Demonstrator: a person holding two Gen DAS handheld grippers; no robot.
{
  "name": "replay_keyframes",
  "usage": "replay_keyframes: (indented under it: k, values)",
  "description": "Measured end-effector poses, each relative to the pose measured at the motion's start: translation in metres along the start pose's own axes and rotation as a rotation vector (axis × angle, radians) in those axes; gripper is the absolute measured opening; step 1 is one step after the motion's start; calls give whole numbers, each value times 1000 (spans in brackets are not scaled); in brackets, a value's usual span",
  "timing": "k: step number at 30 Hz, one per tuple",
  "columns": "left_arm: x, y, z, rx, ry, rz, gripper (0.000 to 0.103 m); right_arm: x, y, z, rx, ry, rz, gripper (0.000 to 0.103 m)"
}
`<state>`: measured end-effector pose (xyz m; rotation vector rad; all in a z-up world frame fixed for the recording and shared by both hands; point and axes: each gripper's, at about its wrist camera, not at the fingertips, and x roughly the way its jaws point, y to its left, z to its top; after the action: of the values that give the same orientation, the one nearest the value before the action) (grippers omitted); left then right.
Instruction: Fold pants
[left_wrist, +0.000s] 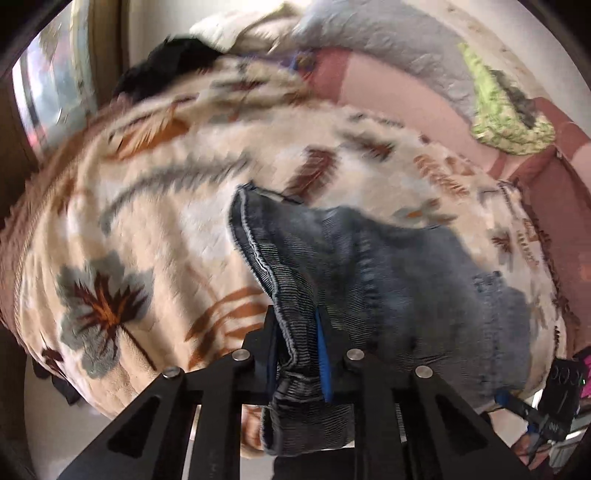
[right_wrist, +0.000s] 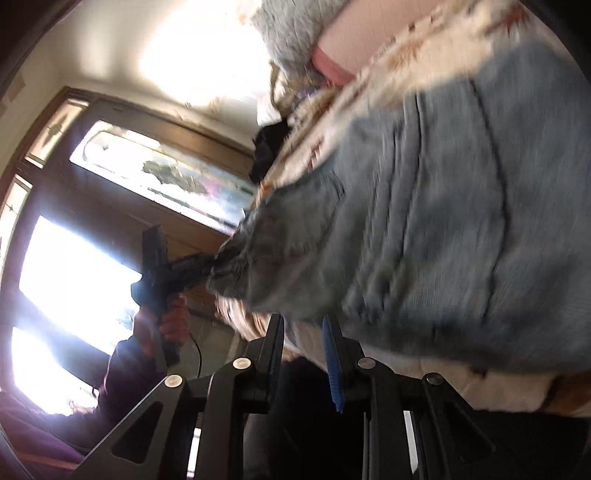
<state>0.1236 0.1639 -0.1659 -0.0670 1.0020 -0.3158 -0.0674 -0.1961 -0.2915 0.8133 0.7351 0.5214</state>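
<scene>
A pair of blue-grey denim pants (left_wrist: 369, 258) lies spread over a floral blanket (left_wrist: 147, 206) on a bed, one end gathered up at the near edge. In the left wrist view, the left gripper (left_wrist: 299, 354) is pinched nearly closed on a thick bunched hem or band of the denim, the cloth wedged between its black finger and blue pad. Further right in that view, the other gripper shows dimly at the pants' far corner. In the right wrist view, a hand (right_wrist: 173, 321) holds the left tool at the bunched cloth, while the right gripper (right_wrist: 303, 350) stands narrowly apart at the lower edge of the fabric; blur hides whether denim is actually clamped there, so its hold cannot be told. The step appears to be lifting one end to carry it over the other. Doing it well likely means keeping both corners level and taut, moving the two hands together, and laying edge onto edge without dragging the blanket.
</scene>
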Motion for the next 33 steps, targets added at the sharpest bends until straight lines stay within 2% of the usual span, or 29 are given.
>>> replay_keyframes:
  k: [5, 12, 14, 15, 19, 21, 23, 25, 26, 28, 30, 32, 33]
  values:
    - [-44, -69, 12, 156, -64, -23, 18, -32, 12, 19, -49, -96, -63, 24]
    - [-71, -199, 13, 370, -79, -97, 13, -107, -16, 31, 18, -288, -126, 24]
    - [-70, -246, 6, 441, -73, -137, 12, -132, -27, 31, 47, -345, -139, 24]
    - [-66, -265, 3, 468, -70, -160, 5, -147, -34, 30, 63, -376, -152, 24]
    - [-41, -356, -29, 602, -33, -249, 3, -190, -54, 23, 116, -459, -186, 24]
    - [-18, -390, -50, 645, 33, -275, 3, -208, -63, 19, 147, -490, -205, 24]
    - [-10, -396, -57, 630, 83, -339, 6, -220, -67, 17, 169, -496, -208, 24]
    - [-14, -379, -49, 579, 49, -352, 6, -226, -65, 14, 169, -474, -198, 27]
    - [-16, -366, -44, 562, 35, -340, 6, -226, -64, 14, 169, -465, -185, 43]
    - [-14, -328, -31, 519, 9, -251, 6, -220, -62, 18, 187, -452, -129, 62]
    - [-12, -288, -22, 476, -17, -133, 8, -209, -53, 25, 179, -448, -63, 62]
    - [-4, -249, -20, 430, -11, -27, 8, -189, -47, 36, 175, -392, -17, 62]
    - [0, -234, -21, 410, -3, -5, 8, -177, -43, 42, 171, -354, -6, 62]
